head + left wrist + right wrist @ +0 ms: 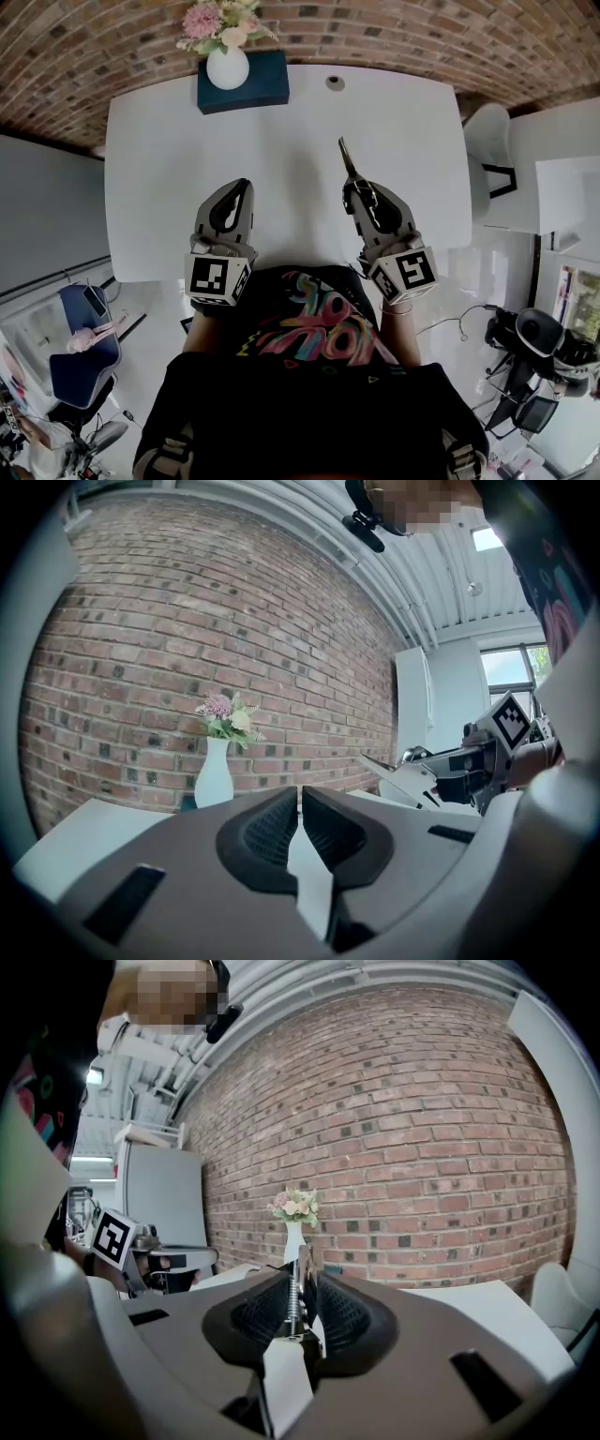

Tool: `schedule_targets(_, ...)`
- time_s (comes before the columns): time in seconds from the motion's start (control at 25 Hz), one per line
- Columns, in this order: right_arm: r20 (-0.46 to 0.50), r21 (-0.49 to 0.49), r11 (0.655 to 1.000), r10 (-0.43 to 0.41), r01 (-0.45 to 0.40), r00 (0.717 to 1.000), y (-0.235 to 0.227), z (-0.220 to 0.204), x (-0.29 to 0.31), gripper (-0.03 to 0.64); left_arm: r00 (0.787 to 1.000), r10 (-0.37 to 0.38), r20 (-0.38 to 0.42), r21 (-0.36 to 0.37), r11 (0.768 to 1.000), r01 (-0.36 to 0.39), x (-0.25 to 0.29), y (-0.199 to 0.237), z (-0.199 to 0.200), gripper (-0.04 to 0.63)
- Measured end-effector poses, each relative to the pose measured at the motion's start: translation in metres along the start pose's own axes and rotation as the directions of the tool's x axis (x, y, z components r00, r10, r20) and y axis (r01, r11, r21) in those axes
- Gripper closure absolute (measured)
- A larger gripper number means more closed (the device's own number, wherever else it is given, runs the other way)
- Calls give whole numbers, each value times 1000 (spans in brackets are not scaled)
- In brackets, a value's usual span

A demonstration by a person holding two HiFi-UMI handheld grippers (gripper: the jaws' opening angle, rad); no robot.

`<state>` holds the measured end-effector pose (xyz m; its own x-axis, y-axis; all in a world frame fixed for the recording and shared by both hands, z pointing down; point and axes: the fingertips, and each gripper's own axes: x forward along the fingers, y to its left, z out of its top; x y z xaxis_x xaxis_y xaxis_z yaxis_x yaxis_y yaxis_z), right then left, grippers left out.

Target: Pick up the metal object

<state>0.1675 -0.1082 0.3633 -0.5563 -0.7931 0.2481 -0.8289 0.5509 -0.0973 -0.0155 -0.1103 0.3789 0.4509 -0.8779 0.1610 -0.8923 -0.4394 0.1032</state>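
Holding: jaws of my right gripper (pixel 357 194) grasp the metal object (pixel 346 157) (over the tabletop (pixel 281 150)).
Left gripper (pixel 300 806): jaws clenched, empty.

Table (pixel 169 169) white. Vase (pixel 228 68) white; flowers (pixel 217 21) in it pink and cream. Box (pixel 267 80) under vase dark blue. Brick wall (pixel 394 37) behind vase red-brown, pale mortar lines. Metal object (pixel 349 161) silver.

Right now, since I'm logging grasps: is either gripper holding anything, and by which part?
The right gripper clamps the metal object at its spring end, tip pointing forward. The left gripper holds nothing.
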Motion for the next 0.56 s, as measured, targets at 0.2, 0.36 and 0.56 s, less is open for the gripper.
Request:
schedule_targets(0.2, -4, 4, 1000, 8, -8, 1000, -2, -3, 1, 508, 1000, -7, -1, 0, 1000, 7, 2, -1, 0, 561)
schedule_targets(0.36, -6, 3, 1000, 13, -13, 1000, -3, -3, 3, 508, 1000, -11, 2, 8, 1000, 11, 4, 0, 2, 561)
schedule_targets(0.56, 1, 1, 1000, 13, -13, 1000, -4, -5, 4, 508, 1000, -11, 3, 19, 1000, 11, 6, 1, 1, 561)
